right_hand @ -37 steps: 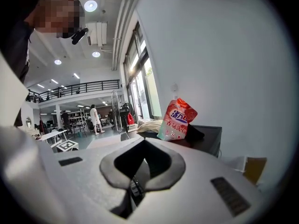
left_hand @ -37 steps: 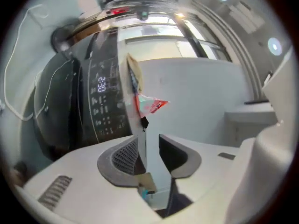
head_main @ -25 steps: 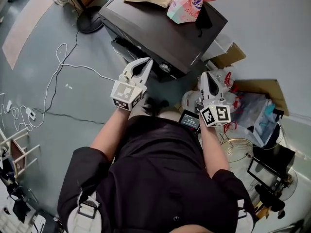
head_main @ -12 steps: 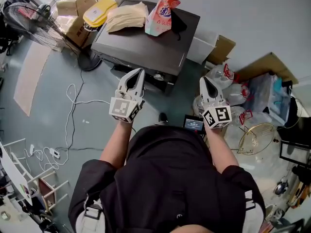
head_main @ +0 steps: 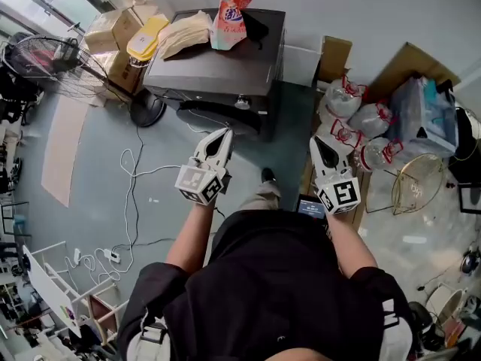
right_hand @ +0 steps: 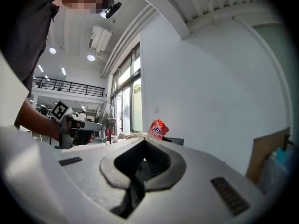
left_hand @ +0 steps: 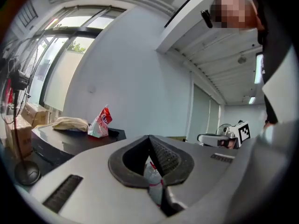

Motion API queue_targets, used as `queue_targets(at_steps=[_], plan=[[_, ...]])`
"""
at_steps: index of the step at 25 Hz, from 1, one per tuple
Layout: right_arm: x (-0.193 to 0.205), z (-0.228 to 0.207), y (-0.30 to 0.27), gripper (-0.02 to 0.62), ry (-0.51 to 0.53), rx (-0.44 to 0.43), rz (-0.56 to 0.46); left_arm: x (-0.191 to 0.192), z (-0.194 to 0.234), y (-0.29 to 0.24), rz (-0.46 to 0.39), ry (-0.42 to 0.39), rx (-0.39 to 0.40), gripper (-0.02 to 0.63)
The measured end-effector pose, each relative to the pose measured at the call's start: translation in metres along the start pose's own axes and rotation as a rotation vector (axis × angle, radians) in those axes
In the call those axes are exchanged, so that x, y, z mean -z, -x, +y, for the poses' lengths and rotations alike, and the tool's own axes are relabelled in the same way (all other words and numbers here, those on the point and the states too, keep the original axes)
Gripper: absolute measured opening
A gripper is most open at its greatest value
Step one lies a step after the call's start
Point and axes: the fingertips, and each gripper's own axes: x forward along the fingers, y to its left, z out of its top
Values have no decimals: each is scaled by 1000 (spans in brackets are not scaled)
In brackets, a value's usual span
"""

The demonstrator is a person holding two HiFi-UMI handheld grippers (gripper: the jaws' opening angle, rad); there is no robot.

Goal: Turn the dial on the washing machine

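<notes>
Item, head view: washing machine [head_main: 225, 70], dark-topped, on the floor at 12 o'clock from us, well apart from both grippers. Its front faces us. A small pale round part [head_main: 242, 103] sits on the front edge, and we cannot tell whether this is the dial.

On its top: red-and-white bag [head_main: 230, 10], upright; pale folded cloth [head_main: 184, 32] just beside it at 9 o'clock; a dark item [head_main: 257, 25] on the bag's other side.

Item: left gripper [head_main: 222, 133], held level and pointing toward the machine's front; its fingers [left_hand: 164, 157] are closed tip to tip and grip nothing. A clear bottle with a red band [left_hand: 153, 178] shows only through the slot behind the tips, far beyond them.

Item: right gripper [head_main: 319, 141], level, pointing to 12 o'clock beside the machine's right flank; its fingers [right_hand: 157, 162] are likewise closed and carry nothing.

Surroundings: floor fan [head_main: 45, 57] and cardboard boxes [head_main: 113, 27] at 10 o'clock, with a yellow pack [head_main: 146, 36] against the boxes; white cable [head_main: 134, 173] looping over the floor at 9 o'clock; tied plastic bags [head_main: 349, 104] at 1 o'clock; gold wire basket [head_main: 413, 185] at 3 o'clock; brown cardboard sheet [head_main: 409, 60] against the wall.
</notes>
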Motion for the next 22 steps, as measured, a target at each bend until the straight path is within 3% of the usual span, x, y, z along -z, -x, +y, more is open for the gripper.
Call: queue_targets(at_steps=[5, 10, 17, 22], plan=[[30, 14, 58, 1, -95, 80, 33, 5, -42, 30, 18, -57, 53, -6], [26, 54, 80, 0, -133, 104, 23, -5, -52, 69, 23, -83, 97, -6], [1, 102, 69, 0, -65, 219, -34, -25, -10, 112, -20, -128, 199, -6], [6, 170, 57, 2, -85, 322, -6, -18, 44, 177, -34, -99, 181, -6]])
